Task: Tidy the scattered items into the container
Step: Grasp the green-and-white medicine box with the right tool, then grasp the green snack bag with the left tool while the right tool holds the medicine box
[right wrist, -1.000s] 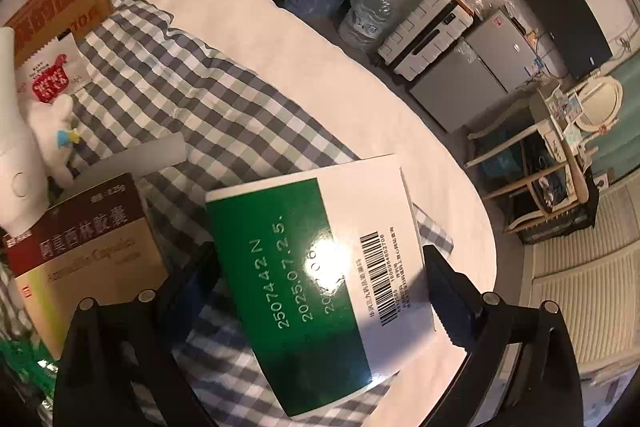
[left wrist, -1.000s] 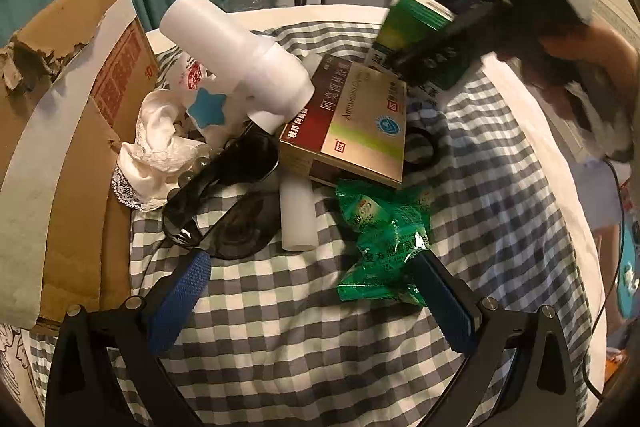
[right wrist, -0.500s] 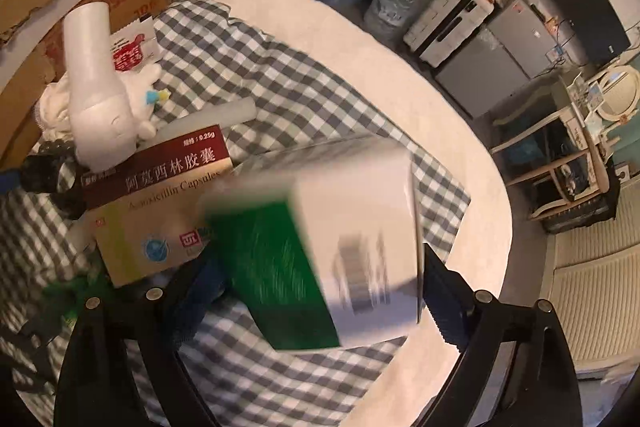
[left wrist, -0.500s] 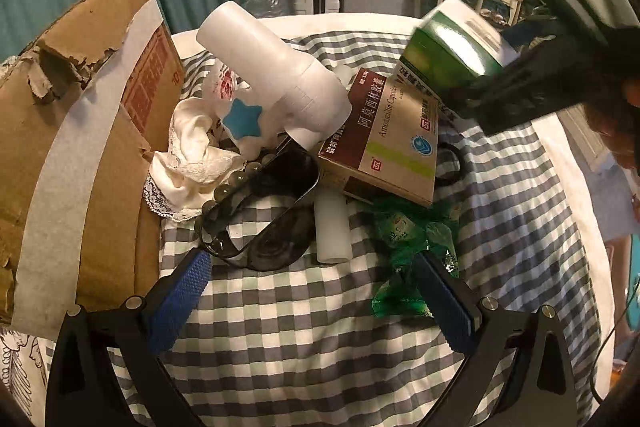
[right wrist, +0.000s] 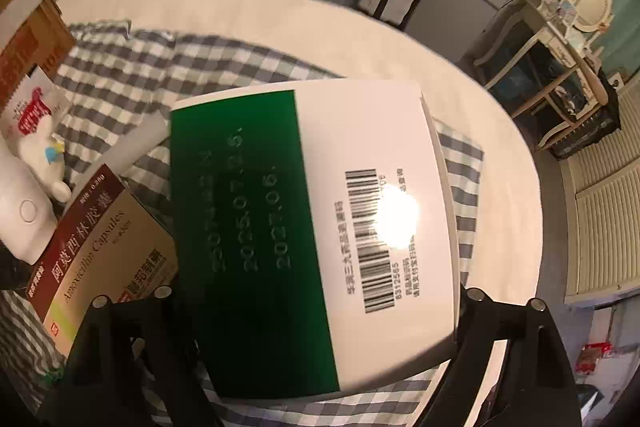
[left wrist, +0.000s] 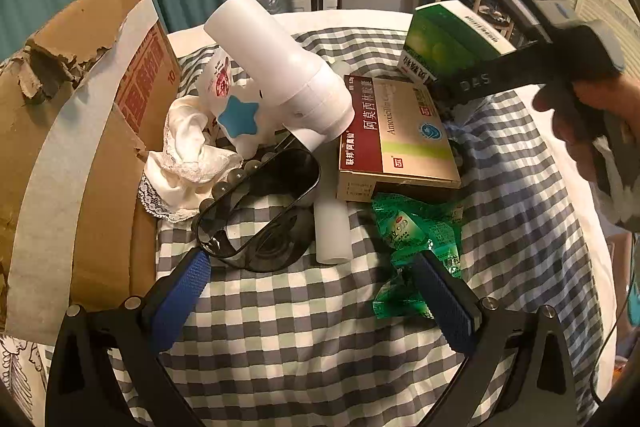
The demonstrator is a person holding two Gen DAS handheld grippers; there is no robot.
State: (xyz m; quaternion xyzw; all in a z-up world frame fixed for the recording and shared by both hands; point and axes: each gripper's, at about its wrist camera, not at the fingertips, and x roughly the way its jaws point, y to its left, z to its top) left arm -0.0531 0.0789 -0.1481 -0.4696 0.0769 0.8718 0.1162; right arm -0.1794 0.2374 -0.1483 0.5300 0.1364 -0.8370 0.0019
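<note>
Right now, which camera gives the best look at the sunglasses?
The left wrist view. The dark sunglasses lie whole and unobstructed on the checked cloth, just ahead of the left gripper with its fingers open. The right wrist view is mostly filled by the green and white box it holds, and no sunglasses can be made out.

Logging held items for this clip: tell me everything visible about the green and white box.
The green and white box is a cardboard carton: one glossy face half dark green with stamped dates, half white with a barcode and a glare spot. The right gripper is shut on it, holding it tilted in the air above the checkered cloth, beside the amoxicillin box.
</note>
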